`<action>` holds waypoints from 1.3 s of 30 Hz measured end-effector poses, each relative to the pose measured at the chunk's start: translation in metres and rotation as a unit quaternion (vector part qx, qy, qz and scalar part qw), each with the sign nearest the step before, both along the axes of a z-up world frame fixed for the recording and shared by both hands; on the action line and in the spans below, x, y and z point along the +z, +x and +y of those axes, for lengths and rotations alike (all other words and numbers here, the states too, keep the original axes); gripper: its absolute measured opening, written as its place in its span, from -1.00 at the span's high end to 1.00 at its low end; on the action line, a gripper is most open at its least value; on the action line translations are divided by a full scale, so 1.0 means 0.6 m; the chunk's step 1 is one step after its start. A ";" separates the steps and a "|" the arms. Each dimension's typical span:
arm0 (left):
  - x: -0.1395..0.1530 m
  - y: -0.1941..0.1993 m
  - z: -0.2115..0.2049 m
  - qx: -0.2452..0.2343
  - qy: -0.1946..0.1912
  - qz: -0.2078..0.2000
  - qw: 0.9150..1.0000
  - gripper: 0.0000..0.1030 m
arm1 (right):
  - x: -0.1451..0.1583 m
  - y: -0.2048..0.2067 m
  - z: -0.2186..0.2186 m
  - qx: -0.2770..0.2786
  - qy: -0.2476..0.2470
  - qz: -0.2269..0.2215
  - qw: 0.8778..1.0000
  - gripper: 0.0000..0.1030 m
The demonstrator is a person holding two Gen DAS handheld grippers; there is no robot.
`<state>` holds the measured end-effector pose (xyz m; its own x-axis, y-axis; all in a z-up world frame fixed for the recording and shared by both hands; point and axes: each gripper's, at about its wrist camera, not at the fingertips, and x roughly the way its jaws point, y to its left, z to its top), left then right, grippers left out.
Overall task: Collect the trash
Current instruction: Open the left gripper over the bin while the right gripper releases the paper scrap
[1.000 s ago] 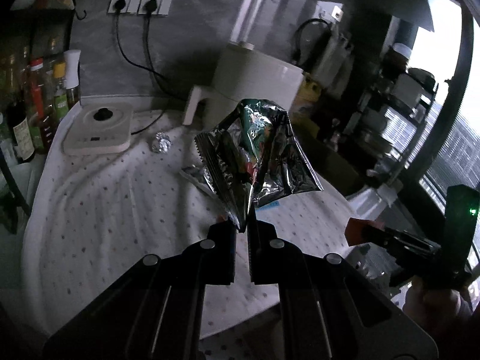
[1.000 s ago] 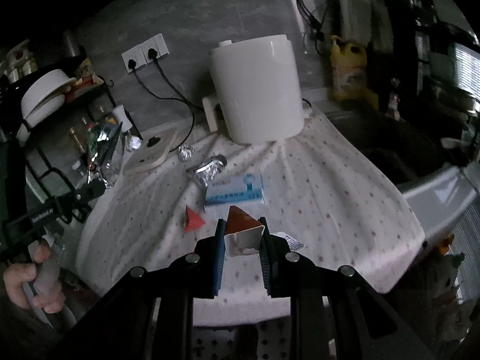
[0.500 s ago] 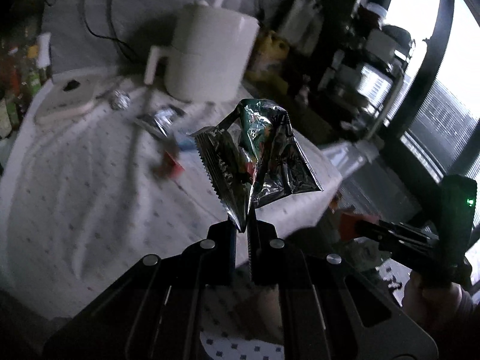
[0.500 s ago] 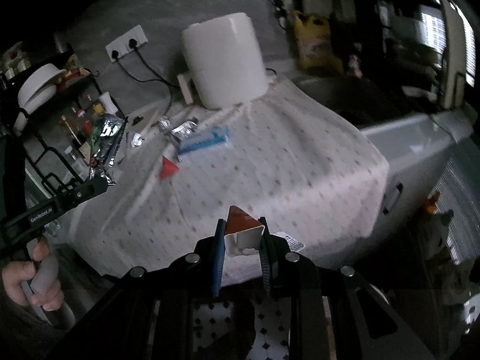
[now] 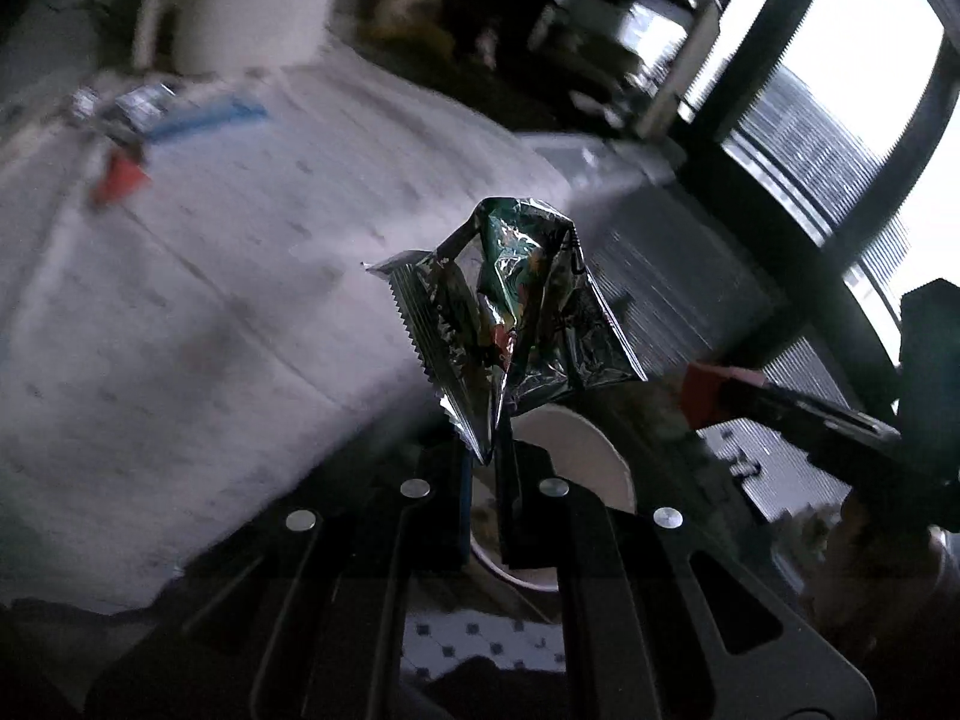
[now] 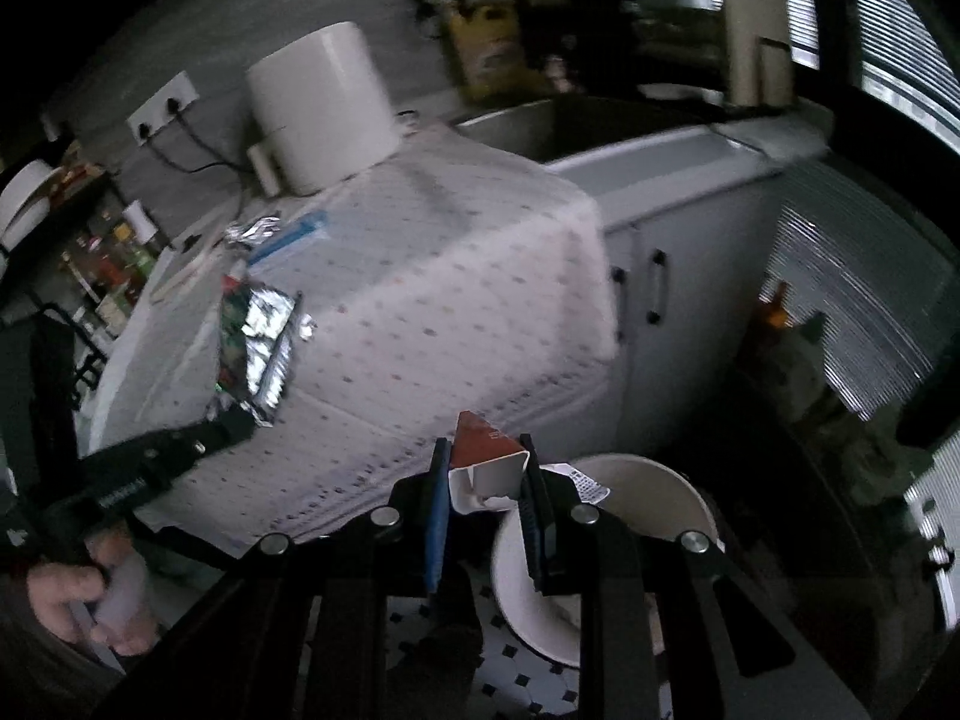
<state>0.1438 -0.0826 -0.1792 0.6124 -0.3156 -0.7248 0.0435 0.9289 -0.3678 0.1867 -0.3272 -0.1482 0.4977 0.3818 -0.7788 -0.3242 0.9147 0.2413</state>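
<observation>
left gripper (image 5: 487, 456) clamped on foil snack bag (image 5: 510, 312), right gripper (image 6: 483, 480) pinching small carton (image 6: 486, 456); white bin (image 6: 654, 498) beneath both

- A grey wall (image 6: 252, 30) runs along the far side, with a white socket strip (image 6: 163, 107) and 2 dark cables plugged in.
- A counter under a white dotted cloth (image 6: 456, 276) fills the middle.
- A white cylindrical appliance (image 6: 324, 102) stands at its far end.
- To the right, a sink (image 6: 540, 126) sits in a pale worktop above grey cabinet doors (image 6: 678, 312) with dark handles.
- A rack (image 6: 102, 252) of bottles stands at the far left.
- A yellow jug (image 6: 486, 48) sits on the far ledge.
- A window (image 5: 840, 90) with blinds on the right gives bright daylight; the room itself is dim.
- The floor (image 6: 498, 690) near the bottom has white tiles with small dark squares.
</observation>
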 end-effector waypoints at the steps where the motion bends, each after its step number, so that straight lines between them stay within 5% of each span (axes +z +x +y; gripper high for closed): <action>1: -0.013 0.002 -0.013 -0.009 -0.005 0.007 1.000 0.86 | -0.007 -0.006 -0.018 -0.012 -0.004 0.004 1.000 0.59; 12: -0.130 0.041 -0.167 -0.116 -0.029 0.062 0.991 0.81 | -0.044 -0.062 -0.170 -0.114 -0.030 0.018 0.993 0.59; 13: -0.134 0.047 -0.181 -0.126 -0.031 0.065 0.989 0.62 | -0.045 -0.066 -0.177 -0.119 -0.032 0.018 0.992 0.59; 14: -0.136 0.051 -0.190 -0.132 -0.031 0.066 0.989 0.10 | -0.047 -0.071 -0.186 -0.125 -0.034 0.019 0.991 0.59; 16: -0.134 0.056 -0.207 -0.136 -0.014 0.052 0.989 -0.49 | -0.049 -0.075 -0.197 -0.131 -0.034 0.020 0.991 0.59; 22: -0.111 0.059 -0.190 -0.121 0.002 0.048 0.992 -0.63 | -0.064 -0.059 -0.194 -0.128 -0.022 0.027 0.991 0.59; 32: -0.058 0.032 -0.063 -0.023 0.012 0.032 0.999 -0.82 | -0.086 -0.003 -0.130 -0.076 -0.011 0.036 0.996 0.55; 33: -0.056 0.027 -0.054 -0.015 0.013 0.030 0.999 -0.82 | -0.086 0.004 -0.123 -0.072 -0.013 0.036 0.997 0.52; 37: -0.047 0.006 -0.017 0.017 0.017 0.025 0.999 -0.83 | -0.081 0.028 -0.109 -0.077 -0.021 0.032 0.996 -0.28; 39: -0.042 -0.003 0.003 0.034 0.015 0.022 0.999 -0.83 | -0.079 0.036 -0.106 -0.082 -0.022 0.034 0.996 -0.40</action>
